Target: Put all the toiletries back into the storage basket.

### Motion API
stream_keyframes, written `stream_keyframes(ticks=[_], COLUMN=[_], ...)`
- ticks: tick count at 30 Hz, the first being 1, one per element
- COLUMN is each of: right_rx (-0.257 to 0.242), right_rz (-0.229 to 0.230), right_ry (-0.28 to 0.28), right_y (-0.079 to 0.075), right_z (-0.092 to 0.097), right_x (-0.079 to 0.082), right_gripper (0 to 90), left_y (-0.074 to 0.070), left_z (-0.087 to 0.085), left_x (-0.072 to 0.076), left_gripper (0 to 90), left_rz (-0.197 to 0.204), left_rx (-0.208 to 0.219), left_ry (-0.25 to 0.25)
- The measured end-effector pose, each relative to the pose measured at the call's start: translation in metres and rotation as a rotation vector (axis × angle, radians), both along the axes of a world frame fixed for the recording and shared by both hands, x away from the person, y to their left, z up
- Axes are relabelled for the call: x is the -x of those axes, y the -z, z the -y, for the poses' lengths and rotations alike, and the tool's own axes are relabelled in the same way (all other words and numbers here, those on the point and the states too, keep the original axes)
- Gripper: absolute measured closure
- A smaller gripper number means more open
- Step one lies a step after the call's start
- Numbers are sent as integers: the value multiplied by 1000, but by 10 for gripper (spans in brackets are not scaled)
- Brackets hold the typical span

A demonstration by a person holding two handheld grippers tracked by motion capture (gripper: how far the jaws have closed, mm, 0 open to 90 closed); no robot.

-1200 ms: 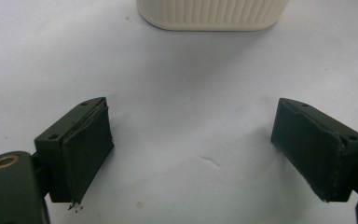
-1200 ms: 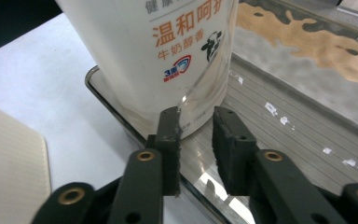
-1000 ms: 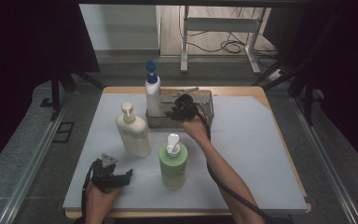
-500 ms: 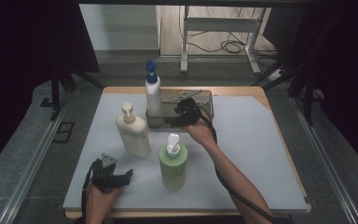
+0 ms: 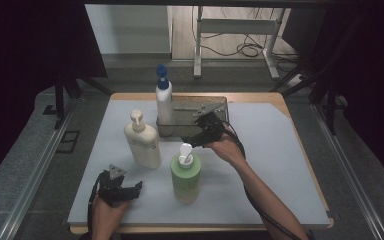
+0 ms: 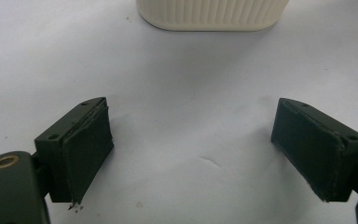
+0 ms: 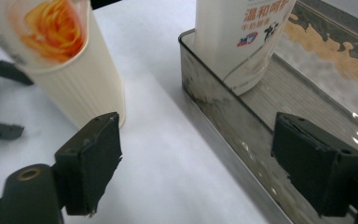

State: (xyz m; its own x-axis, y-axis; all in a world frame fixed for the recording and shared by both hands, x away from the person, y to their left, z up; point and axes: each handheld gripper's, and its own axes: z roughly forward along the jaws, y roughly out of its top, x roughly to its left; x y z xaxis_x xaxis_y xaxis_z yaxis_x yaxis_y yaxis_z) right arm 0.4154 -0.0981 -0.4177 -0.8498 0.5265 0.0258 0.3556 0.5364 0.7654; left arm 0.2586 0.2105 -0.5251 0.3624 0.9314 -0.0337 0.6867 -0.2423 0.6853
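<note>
A white bottle with a blue pump (image 5: 163, 102) stands in the left end of a metal tray (image 5: 207, 106) at the back of the mat. In the right gripper view the same bottle (image 7: 242, 37) stands inside the tray's wall (image 7: 219, 121). My right gripper (image 5: 192, 137) hovers at the tray's near edge. Its jaws (image 7: 198, 140) are open and have just been opening, with nothing between them. A cream pump bottle (image 5: 142, 141) and a green pump bottle (image 5: 185, 172) stand on the mat. My left gripper (image 5: 135, 189) rests open at the front left, facing the cream bottle's base (image 6: 212, 14).
A white mat (image 5: 275, 150) covers the wooden table, with bare mat to the right of the tray. The green bottle stands just in front of my right hand. Dark curtains flank the table, and a metal stand and cables lie on the floor behind it.
My right gripper has pulled back from over the tray toward its near edge, and its jaws have spread wider. The left gripper and the three bottles have stayed put.
</note>
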Motion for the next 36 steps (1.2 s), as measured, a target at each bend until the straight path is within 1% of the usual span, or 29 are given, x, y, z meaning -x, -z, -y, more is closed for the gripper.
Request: stream_keyframes(ticks=[6,10,12,16,18,25,29,34,36], right_rx=[-8,-16,-13,3,4,9,2,-24,-42], right_rz=[-13,-16,-19,-8,-9,-2,3,-7,-9], right_ry=[-16,-28,-30,-39,-42,-50,-58,-70,-80], right_y=[2,2,2,3,5,11,15,20,21], right_z=[16,26,30,37,42,58,66,74,76], right_x=[9,14,18,26,30,41,49,58,63], right_gripper=[126,80,60,21,7,0,0,0,0], left_y=[0,0,0,0,0,0,0,0,0], left_z=[0,0,0,0,0,0,0,0,0], left_x=[0,0,0,0,0,0,0,0,0], left_gripper=[117,117,117,117,117,117,117,117,117], left_rz=[-2,-2,-1,0,2,2,1,-1,0], left_rx=[-5,-6,-6,-5,-2,-2,-2,-6,-5], left_ry=[3,3,3,3,0,0,0,3,2])
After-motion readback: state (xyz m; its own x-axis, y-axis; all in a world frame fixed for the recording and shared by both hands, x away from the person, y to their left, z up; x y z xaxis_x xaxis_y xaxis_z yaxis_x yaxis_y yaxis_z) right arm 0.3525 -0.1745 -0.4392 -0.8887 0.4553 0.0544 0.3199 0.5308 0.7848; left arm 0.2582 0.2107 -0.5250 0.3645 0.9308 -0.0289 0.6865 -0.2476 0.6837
